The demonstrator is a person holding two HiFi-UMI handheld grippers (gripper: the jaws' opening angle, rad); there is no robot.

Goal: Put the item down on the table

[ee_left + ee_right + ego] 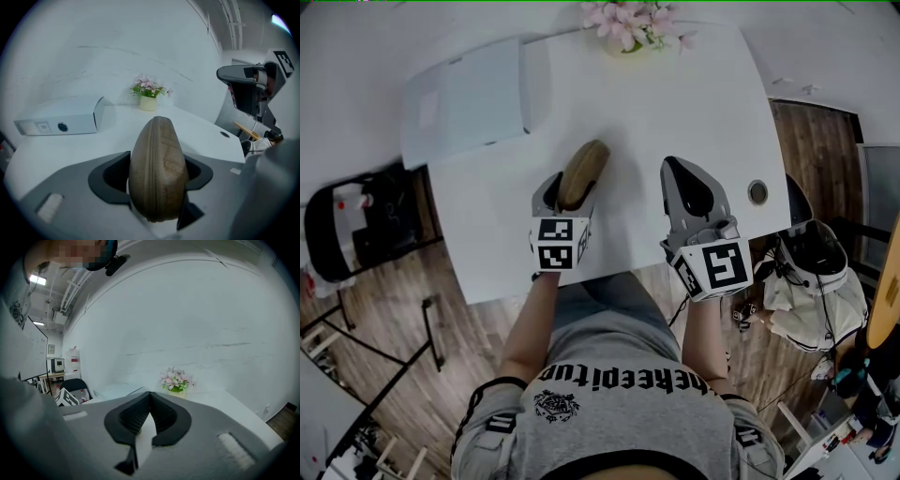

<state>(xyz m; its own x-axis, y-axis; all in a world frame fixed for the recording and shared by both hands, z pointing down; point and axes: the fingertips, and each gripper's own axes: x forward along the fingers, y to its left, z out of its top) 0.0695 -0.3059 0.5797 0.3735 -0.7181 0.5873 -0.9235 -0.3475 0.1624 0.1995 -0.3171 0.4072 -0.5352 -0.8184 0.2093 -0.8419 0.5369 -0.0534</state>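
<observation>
The left gripper [574, 187] is clamped on a brown zipped pouch [584, 171], which stands on edge between the jaws with its zip facing the left gripper view's camera [157, 173]. The pouch is over the near middle of the white desk [675, 103]; whether it touches the top cannot be told. The right gripper [689, 187] hangs just beside it to the right, jaws closed tip to tip [150, 397]. A pot of pink flowers [633, 23] stands at the far edge, a white box [469, 98] lies at the far left, and a round cable hole [757, 192] sits near the right edge.
</observation>
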